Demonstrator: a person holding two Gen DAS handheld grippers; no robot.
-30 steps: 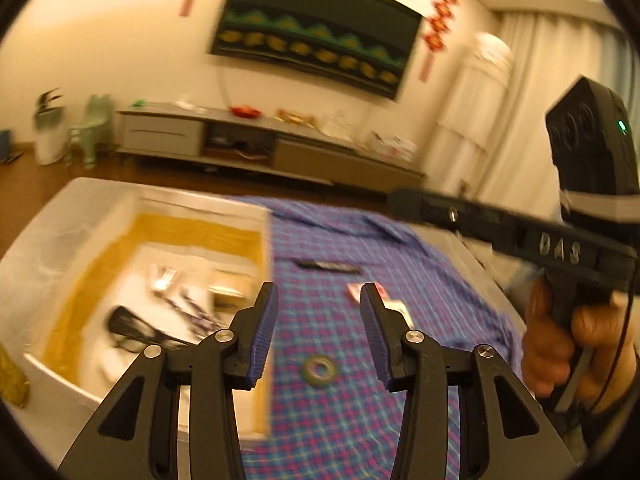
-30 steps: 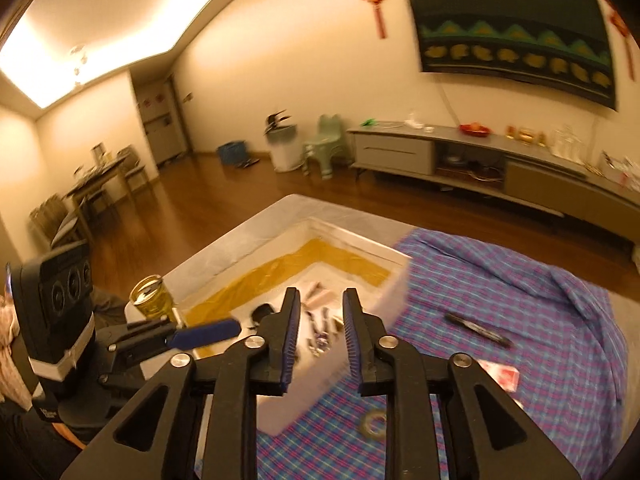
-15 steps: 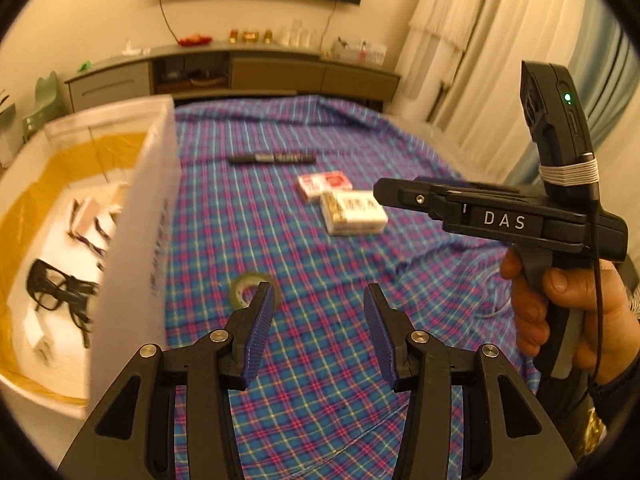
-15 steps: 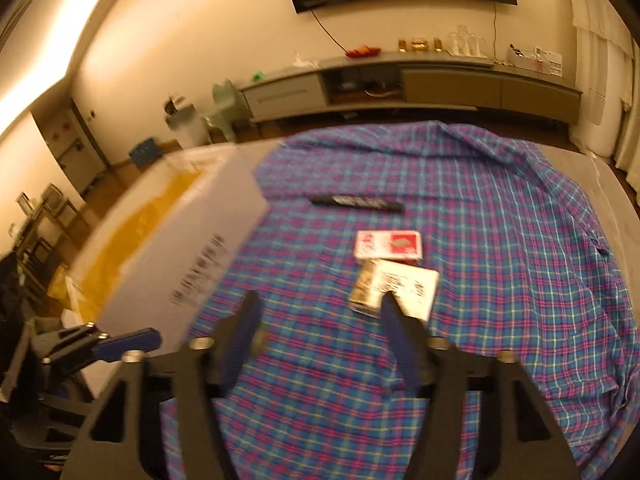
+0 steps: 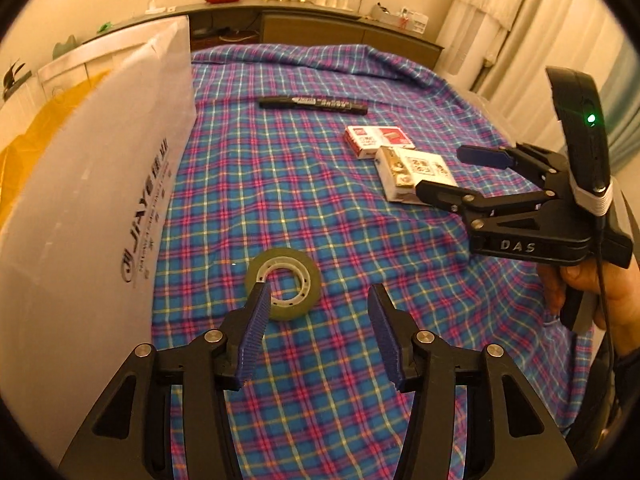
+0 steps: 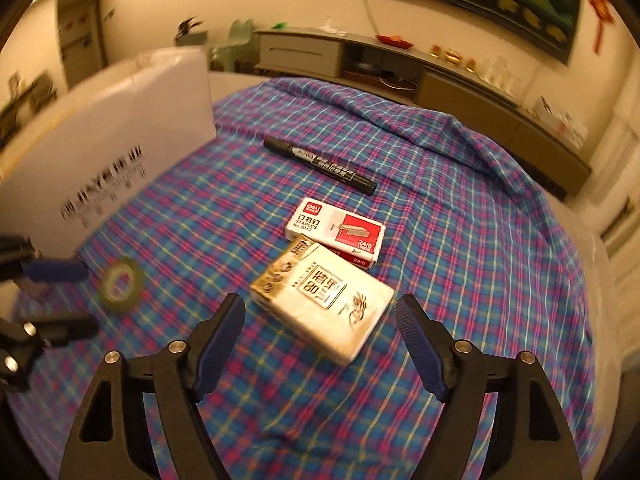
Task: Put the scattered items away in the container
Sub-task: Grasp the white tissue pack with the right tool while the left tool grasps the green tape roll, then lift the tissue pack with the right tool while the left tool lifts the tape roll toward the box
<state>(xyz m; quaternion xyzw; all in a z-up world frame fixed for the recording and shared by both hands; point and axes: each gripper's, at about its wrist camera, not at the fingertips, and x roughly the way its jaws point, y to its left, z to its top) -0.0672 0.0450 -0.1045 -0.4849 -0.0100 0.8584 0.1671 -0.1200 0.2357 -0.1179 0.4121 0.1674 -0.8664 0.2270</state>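
I hold both grippers low over the plaid cloth [image 5: 280, 184]: my left gripper [image 5: 316, 332], jaws opening and nothing pinched, has one finger across the tape roll [image 5: 298, 276]; my right gripper [image 6: 320, 344], spread wide and empty, frames the tissue pack [image 6: 328, 300]. The risk as I judge it: that finger sits over the roll's hole, so closing may flick it away, and the pack leans on the staples box [image 6: 336, 230] and could drag it; the marker [image 6: 320, 164] waits beyond. The white container [image 5: 92, 184] stands left, its contents hidden behind its wall.
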